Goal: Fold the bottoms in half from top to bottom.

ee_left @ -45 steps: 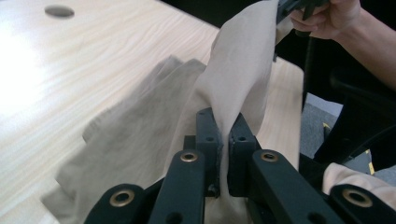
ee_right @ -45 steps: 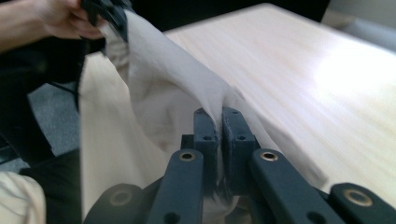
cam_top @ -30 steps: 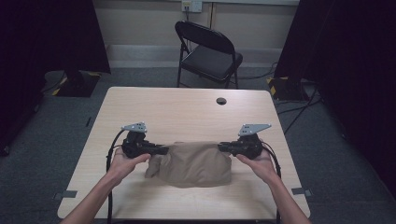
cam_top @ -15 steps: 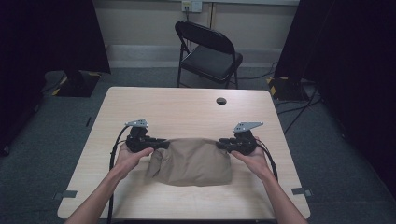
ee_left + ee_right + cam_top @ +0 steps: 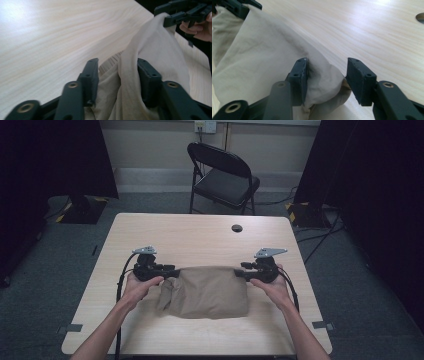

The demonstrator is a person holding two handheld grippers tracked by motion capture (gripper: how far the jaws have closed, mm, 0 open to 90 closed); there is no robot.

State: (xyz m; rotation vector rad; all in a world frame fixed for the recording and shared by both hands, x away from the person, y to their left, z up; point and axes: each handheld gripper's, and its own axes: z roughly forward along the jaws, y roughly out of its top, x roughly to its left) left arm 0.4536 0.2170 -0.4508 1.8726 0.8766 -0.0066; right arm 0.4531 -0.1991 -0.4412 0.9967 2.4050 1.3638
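a: where's the cloth (image 5: 207,291)?
b: i see it on the tabletop (image 5: 200,232), near my edge, strung between both grippers.
a: left gripper (image 5: 169,268)?
b: my left jaws stand apart with a fold of cloth between them.
a: right gripper (image 5: 240,272)?
b: its jaws gape too, the cloth's bunched corner sitting between them, not pinched.
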